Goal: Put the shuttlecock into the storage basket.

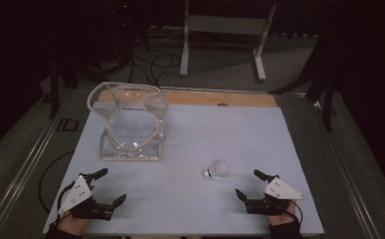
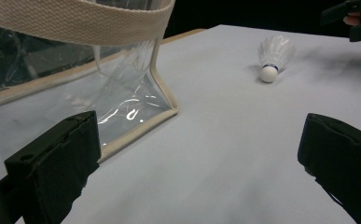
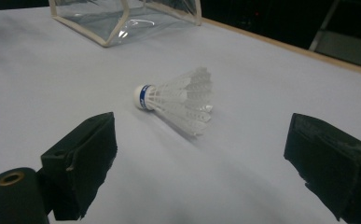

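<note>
Shuttlecock (image 1: 217,170) is seen lying on its side on the table (image 1: 190,199), lower right of centre in the high view, w/ cork end toward frame left. Clear bag (image 1: 130,124) stands open at upper left, well apart. Right claw (image 1: 254,184) is spread, nothing pinched, near the shuttlecock; left claw (image 1: 107,185) also spread & empty at lower left. Likely step: shuttlecock to be picked up by right claw. Cork/base should be pinched, not the skirt, which would prob. crush; approach kept low & slow so it isn't rolled away.
</note>
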{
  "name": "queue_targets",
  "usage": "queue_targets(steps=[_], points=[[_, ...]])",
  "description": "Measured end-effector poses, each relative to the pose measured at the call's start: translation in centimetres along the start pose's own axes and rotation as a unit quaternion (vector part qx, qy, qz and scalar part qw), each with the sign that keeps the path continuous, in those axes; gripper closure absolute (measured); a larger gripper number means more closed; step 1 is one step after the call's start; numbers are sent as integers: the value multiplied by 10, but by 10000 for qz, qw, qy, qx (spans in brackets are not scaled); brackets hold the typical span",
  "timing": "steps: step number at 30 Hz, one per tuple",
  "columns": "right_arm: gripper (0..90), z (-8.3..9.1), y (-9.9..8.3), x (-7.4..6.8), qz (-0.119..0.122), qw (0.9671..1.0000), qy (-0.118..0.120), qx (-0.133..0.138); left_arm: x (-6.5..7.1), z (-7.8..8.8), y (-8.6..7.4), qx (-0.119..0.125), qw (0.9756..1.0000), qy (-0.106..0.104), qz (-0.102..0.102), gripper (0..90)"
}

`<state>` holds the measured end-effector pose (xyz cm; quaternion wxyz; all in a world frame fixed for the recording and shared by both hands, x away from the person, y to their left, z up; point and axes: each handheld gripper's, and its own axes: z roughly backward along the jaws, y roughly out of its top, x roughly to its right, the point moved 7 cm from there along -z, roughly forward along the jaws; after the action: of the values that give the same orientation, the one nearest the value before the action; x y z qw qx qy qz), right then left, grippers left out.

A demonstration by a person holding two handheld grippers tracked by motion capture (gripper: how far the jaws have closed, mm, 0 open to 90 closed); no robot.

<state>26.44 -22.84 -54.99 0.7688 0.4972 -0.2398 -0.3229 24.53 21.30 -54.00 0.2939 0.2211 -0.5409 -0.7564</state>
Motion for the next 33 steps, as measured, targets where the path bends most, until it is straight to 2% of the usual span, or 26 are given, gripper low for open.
queue_targets(steps=[7, 11, 18, 24, 33], points=[[91, 1, 0, 2, -46, 10000, -64, 40, -1, 1, -1, -33, 10000, 14, 25, 0], [91, 3, 0, 4, 44, 9998, -170, 60, -2, 3, -3, -108, 9999, 35, 26, 0], [90, 5, 0, 3, -72, 9998, -172, 36, -3, 3, -5, -179, 9998, 7, 51, 0], [90, 5, 1, 4, -79, 9997, -212, 42, -2, 3, -4, -210, 9997, -31, 103, 0], [90, 6, 1, 5, -126, 9997, -220, 38, -1, 1, -4, -314, 9995, -58, 74, 0]])
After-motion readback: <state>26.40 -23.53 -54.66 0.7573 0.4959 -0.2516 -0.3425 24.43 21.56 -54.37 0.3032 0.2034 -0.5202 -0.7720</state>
